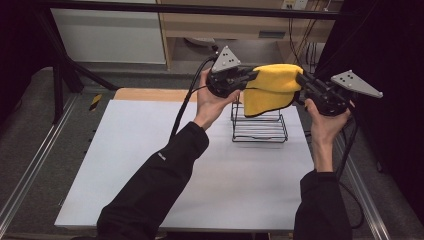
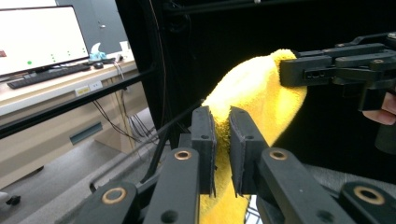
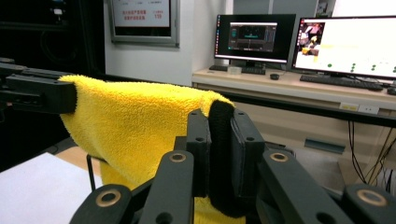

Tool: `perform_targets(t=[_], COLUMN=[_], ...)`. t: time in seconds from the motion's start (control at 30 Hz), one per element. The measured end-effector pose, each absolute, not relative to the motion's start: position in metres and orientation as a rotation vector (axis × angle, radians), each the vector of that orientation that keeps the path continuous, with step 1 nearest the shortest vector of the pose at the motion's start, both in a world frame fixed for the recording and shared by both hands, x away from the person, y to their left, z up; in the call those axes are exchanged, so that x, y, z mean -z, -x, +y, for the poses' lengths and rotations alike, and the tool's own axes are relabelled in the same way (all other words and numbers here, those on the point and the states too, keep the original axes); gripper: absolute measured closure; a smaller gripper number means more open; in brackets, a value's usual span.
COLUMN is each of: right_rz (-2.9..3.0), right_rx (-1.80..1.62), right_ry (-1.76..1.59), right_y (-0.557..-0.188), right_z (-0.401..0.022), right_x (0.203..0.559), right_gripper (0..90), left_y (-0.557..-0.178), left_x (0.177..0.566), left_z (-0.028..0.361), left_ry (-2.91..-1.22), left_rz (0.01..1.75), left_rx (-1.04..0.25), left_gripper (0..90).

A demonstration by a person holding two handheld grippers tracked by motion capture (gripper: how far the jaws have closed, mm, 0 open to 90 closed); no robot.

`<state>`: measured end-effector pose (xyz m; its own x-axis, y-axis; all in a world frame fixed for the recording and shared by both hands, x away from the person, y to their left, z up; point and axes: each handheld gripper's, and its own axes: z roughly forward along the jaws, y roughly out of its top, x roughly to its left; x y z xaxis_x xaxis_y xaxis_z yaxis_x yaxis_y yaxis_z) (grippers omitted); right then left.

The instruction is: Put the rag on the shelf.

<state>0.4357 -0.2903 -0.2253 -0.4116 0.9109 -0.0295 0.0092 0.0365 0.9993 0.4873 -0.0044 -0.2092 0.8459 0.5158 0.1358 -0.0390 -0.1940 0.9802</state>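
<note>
1. Seen from the high view: a yellow towel stretched in the air between two hand-held grippers, above the far right part of a white table.
2. Held at its left end by the left gripper, jaws clamped together on the cloth's edge; grey three-cornered plate on top, black cable trailing down toward the table.
3. Held at its right end by the right gripper, jaws likewise closed on the cloth, with its own grey plate tilted to the right.
4. Hanging in a fold below the two grips, the lower edge draped in front of a black wire rack standing on the table just beneath.
5. Gripped from below by the left hand and the right hand, both forearms in dark sleeves entering from the bottom.
6. In the left gripper view: left gripper pinching the towel between its pads, the fabric arching up and away to the right gripper at upper right, also shut on it.
7. In the right gripper view: right gripper closed on a dark-edged fold of the towel, the cloth running left to the left gripper, with a bit of the rack below.
8. Further back in that view: monitors and a keyboard on a desk.
</note>
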Motion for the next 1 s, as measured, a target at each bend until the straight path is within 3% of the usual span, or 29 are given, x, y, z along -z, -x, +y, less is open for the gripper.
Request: perform_targets(t=[0.6, 0.73, 0.87, 1.0], right_rz=[1.626, 1.651, 1.661, 1.661], right_rx=[-1.427, -1.421, -1.424, -1.427], right_ry=[-0.998, -1.012, -1.018, -1.013], right_y=[-0.424, -0.425, -0.425, -0.425], right_z=[-0.288, -0.289, -0.290, -0.290], right_x=[0.264, 0.273, 0.280, 0.281], right_gripper=[79.7, 79.4, 79.3, 79.1], left_y=[-0.475, -0.474, -0.471, -0.466], left_x=[0.247, 0.252, 0.250, 0.247], left_z=[-0.010, -0.010, -0.008, -0.009], left_ry=[-1.823, -1.834, -1.821, -1.842], left_rz=[0.378, 0.393, 0.408, 0.418], left_rx=[-0.477, -0.454, -0.398, -0.385], left_gripper=[80.2, 77.7, 67.7, 70.0])
